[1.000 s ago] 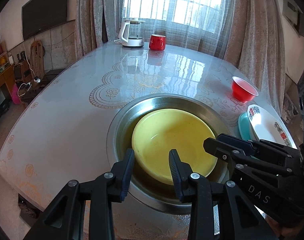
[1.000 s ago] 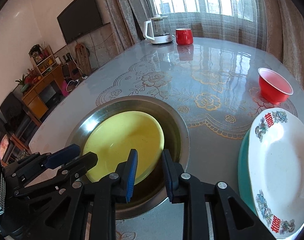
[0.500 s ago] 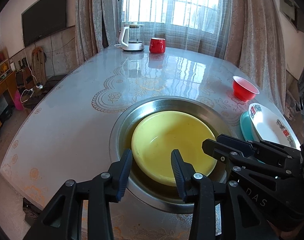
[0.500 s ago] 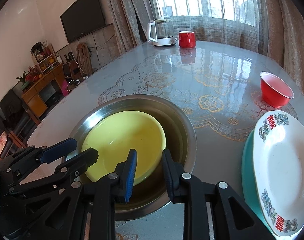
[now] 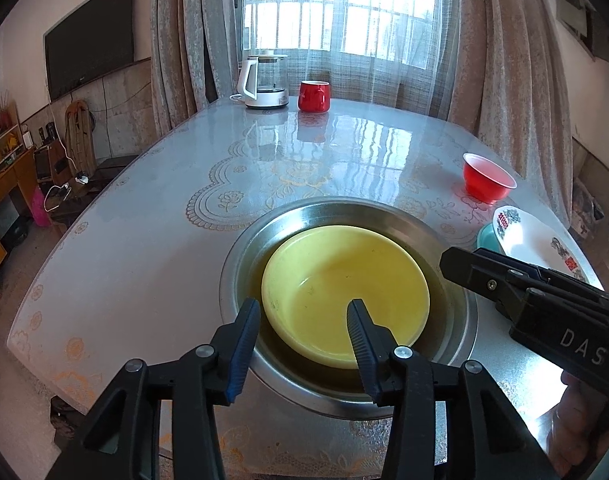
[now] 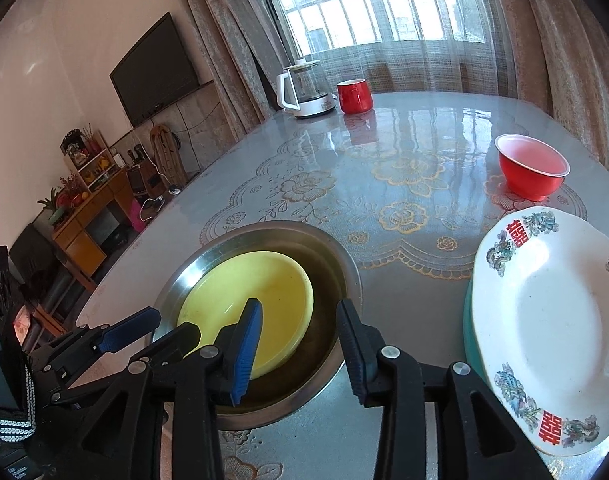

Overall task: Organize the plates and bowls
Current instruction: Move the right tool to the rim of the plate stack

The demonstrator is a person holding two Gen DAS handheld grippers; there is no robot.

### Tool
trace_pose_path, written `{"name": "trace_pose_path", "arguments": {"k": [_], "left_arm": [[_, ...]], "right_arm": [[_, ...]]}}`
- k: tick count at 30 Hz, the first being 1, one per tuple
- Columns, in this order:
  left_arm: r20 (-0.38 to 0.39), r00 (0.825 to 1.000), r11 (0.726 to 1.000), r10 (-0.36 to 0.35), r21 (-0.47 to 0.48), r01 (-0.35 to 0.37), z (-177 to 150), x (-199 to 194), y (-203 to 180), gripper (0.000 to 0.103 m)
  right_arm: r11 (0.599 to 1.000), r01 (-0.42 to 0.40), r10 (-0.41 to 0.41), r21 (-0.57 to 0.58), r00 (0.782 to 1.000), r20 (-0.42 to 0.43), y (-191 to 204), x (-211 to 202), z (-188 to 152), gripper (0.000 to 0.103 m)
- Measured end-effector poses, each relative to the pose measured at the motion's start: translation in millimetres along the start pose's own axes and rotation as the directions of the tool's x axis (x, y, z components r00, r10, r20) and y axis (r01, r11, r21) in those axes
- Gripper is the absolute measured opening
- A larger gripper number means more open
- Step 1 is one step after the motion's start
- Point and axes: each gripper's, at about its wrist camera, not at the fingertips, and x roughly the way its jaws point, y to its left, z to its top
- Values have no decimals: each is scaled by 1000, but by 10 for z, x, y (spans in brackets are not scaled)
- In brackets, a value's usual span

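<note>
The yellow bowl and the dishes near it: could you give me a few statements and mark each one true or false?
1. The yellow bowl sits inside the metal basin. True.
2. The left tongs are clamped on the bowl's rim. False: they are open, holding nothing.
3. The white plate rests on a teal plate. True.
4. The red bowl is stacked on the white plate. False: it stands alone on the table, beyond the plates.
5. The right tongs hold the white plate. False: they are open and empty, the plate lying off to their side.
</note>
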Motion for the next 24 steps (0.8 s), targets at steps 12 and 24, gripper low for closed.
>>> {"name": "trace_pose_path", "arguments": {"k": [12, 24], "left_arm": [[19, 1000, 999, -12, 46, 11, 54, -85, -172, 48], [37, 999, 991, -10, 133, 5, 117, -107, -477, 49]], "right_arm": [[996, 46, -49, 82, 998, 31, -320, -204, -19, 44], [977, 98, -111, 191, 992, 57, -796, -415, -14, 44]]}}
